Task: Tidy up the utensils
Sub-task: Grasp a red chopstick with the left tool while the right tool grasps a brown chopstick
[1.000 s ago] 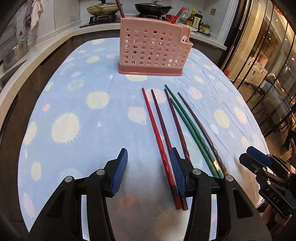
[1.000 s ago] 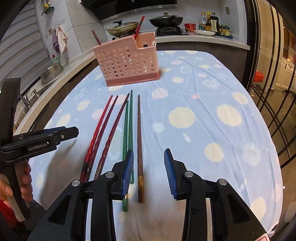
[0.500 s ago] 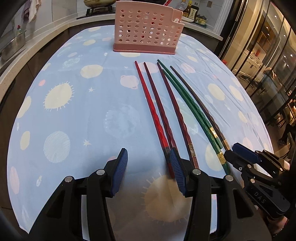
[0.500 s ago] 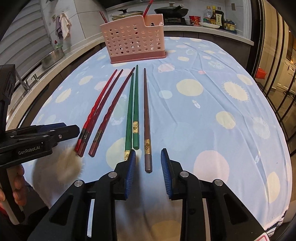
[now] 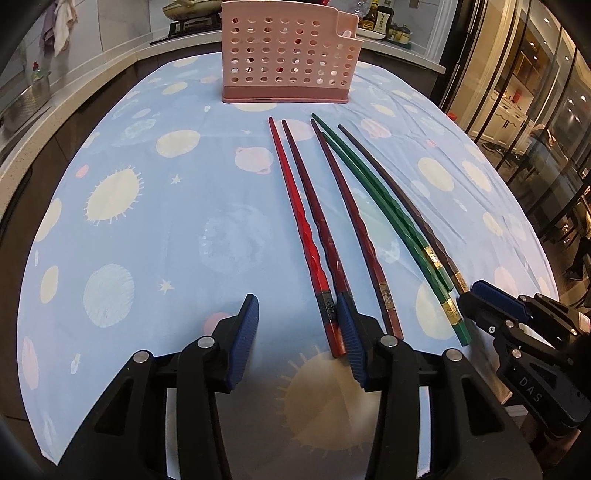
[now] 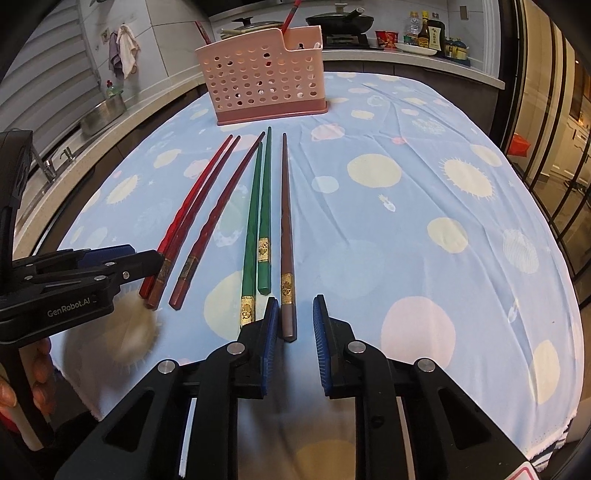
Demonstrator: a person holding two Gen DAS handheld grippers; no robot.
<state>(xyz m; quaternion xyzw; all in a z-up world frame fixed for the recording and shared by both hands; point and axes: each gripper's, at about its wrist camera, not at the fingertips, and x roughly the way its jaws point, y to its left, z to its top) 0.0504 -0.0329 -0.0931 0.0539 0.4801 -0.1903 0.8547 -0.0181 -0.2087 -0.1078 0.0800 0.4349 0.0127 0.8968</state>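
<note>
Six slim, tapered chopsticks lie side by side on a blue cloth point(image 6: 424, 229) printed with pale suns and planets, thin tips toward a pink rack point(image 6: 264, 75). From the left: a bright red stick point(image 5: 299, 225) with a twisted grip, two dark red sticks point(image 5: 347, 210) with faceted grips, two green sticks point(image 6: 258, 218) with gold bands near the butt, and a brown stick point(image 6: 286, 229) with a gold band as well. All look smooth and lacquered.

The rack is a thin plastic box, its walls punched with rows of round holes, on a darker pink base, standing upright at the far end of the cloth. In the right wrist view a red stick point(image 6: 290, 14) and a dark one point(image 6: 203, 32) poke out of its top; what else is inside cannot be told.

The left gripper point(image 5: 295, 334) is spread wide with ribbed blue pads point(image 5: 245, 332), low over the cloth; its right pad sits at the butts of the two leftmost sticks, and contact cannot be told.

The right gripper point(image 6: 293, 325) has its pads parted, straddling the butt of the brown stick without pinching it; its left pad is just beside the nearer green stick's end.
</note>
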